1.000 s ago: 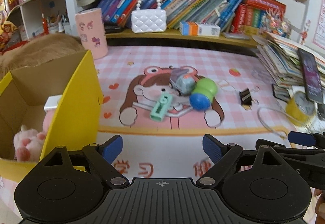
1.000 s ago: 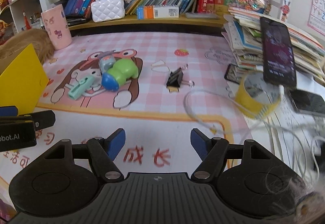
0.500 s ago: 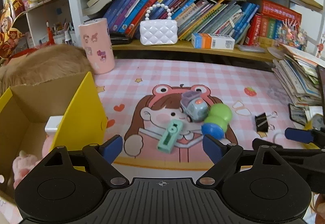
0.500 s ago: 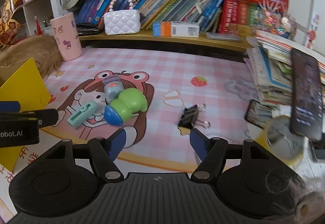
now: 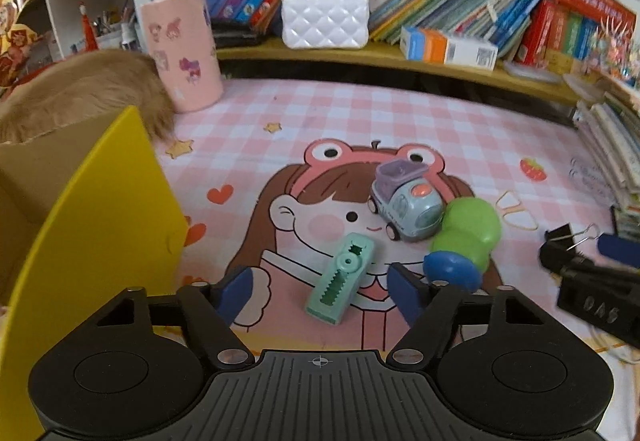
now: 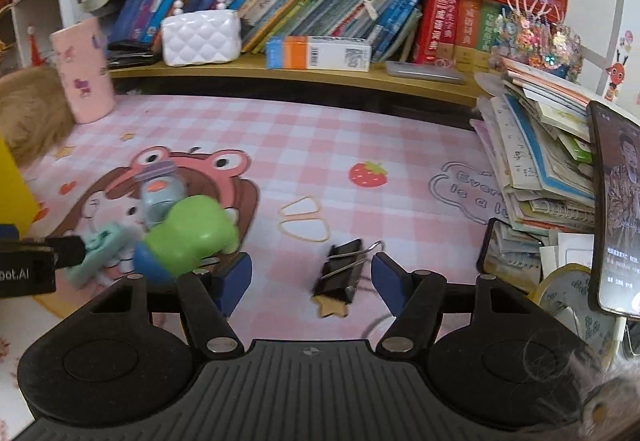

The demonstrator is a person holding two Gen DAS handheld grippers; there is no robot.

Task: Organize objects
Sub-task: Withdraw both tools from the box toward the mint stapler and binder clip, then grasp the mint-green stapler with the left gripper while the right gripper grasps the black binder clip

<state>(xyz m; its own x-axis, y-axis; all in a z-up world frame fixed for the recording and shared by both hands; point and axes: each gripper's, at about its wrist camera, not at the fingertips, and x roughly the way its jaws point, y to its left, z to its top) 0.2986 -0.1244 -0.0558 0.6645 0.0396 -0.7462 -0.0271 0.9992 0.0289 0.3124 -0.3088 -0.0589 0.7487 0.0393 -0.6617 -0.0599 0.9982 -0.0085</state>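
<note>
- Waiting on the pink checked mat point(image 5: 360, 113) are a mint green plastic toy with saw teeth point(image 5: 341, 279), a grey-blue toy car point(image 5: 404, 207) and a green and blue plastic toy point(image 5: 464, 241). None is picked up yet.
- The left gripper point(image 5: 320, 287) has just been closing. Its jaws are apart around the mint toy, not squeezing it.
- The right gripper point(image 6: 311, 277) has just been closing too. Its jaws are apart, with the black metal binder clip point(image 6: 340, 275) between them, not pinched.
- The yellow cardboard box point(image 5: 92, 225) stands close on the left, so most tidying looks still to do.
- The car touches the green toy, so there is little room there. The mat behind is open.
</note>
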